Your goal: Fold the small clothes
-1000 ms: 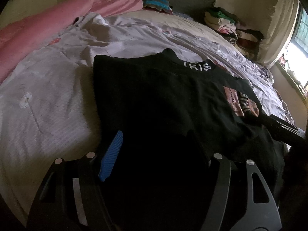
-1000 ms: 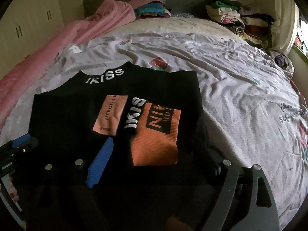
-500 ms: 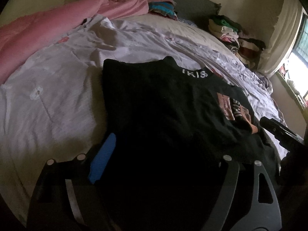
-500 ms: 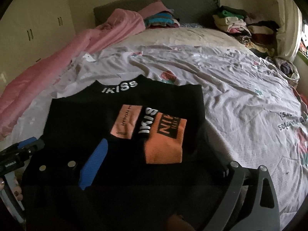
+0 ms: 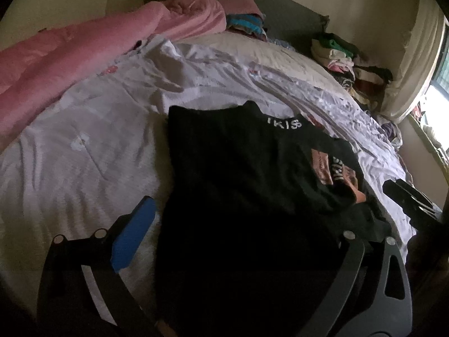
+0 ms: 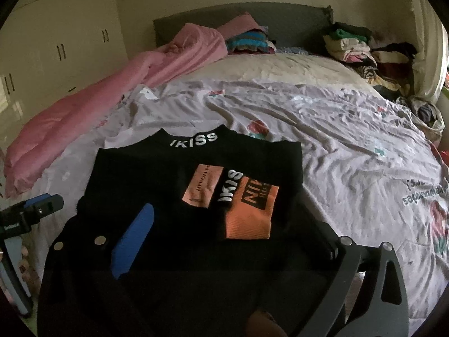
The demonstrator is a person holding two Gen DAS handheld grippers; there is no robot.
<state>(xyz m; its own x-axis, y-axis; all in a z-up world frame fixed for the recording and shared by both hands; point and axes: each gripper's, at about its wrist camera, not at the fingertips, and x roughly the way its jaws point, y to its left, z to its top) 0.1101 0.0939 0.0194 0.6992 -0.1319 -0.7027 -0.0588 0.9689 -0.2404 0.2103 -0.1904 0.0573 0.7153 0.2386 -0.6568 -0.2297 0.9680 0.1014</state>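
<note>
A black shirt (image 5: 238,174) with a white "IKISS" collar and orange patches (image 6: 249,213) lies folded flat on the lilac bed sheet (image 5: 84,154). My left gripper (image 5: 247,219) hovers over the shirt's near left edge. Its jaws are opening wide, and the blue pad (image 5: 134,233) touches no cloth. My right gripper (image 6: 233,219) hangs over the shirt's near right part, its jaws also opening, with nothing pinched between them. In the left wrist view the right gripper shows as a dark shape (image 5: 407,199). The left gripper (image 6: 31,213) appears at the left edge of the right wrist view.
A pink blanket (image 5: 84,56) runs along the bed's left side. Piles of clothes sit by the headboard (image 6: 247,42) and at the far right corner (image 6: 362,53). A wardrobe (image 6: 56,42) stands on the left, a window (image 5: 440,75) on the right.
Both grippers have opened wider and drawn up and back from the shirt, so it looks smaller and farther off. The shirt stays folded where it lay.
</note>
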